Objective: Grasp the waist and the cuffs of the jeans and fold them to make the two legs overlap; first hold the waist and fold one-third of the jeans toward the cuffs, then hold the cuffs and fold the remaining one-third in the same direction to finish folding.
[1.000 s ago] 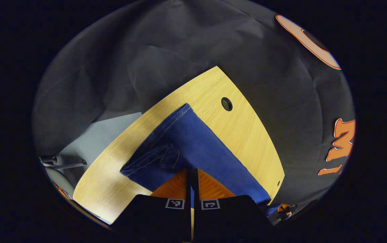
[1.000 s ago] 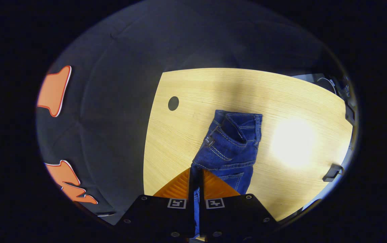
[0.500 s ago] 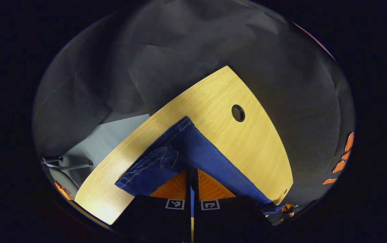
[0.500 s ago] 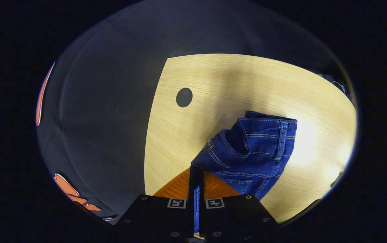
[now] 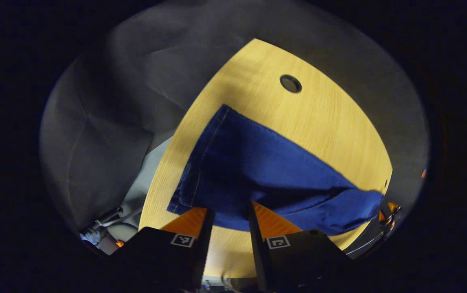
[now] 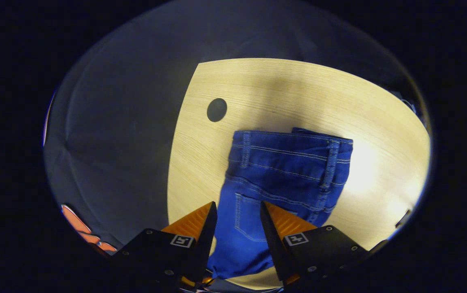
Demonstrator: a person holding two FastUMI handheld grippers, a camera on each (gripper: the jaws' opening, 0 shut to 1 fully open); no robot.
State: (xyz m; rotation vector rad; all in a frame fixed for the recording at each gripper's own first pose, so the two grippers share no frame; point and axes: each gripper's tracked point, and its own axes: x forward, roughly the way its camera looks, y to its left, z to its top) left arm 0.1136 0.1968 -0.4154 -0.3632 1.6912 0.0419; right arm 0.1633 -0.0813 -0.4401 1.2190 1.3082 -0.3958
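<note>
Lying flat: blue denim jeans (image 6: 282,171) | wood-grain table (image 6: 282,93) | left gripper (image 5: 230,211), right gripper (image 6: 238,211) parted, empty

no readable text or numbers, perhaps too small on the jeans (image 6: 286,171)

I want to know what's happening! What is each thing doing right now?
Blue denim jeans: lying flat on the table, legs overlapped, waist end showing its belt loops.
Left gripper: open, holding nothing.
Right gripper: open, holding nothing.
Light wooden table: bearing the jeans.
</note>
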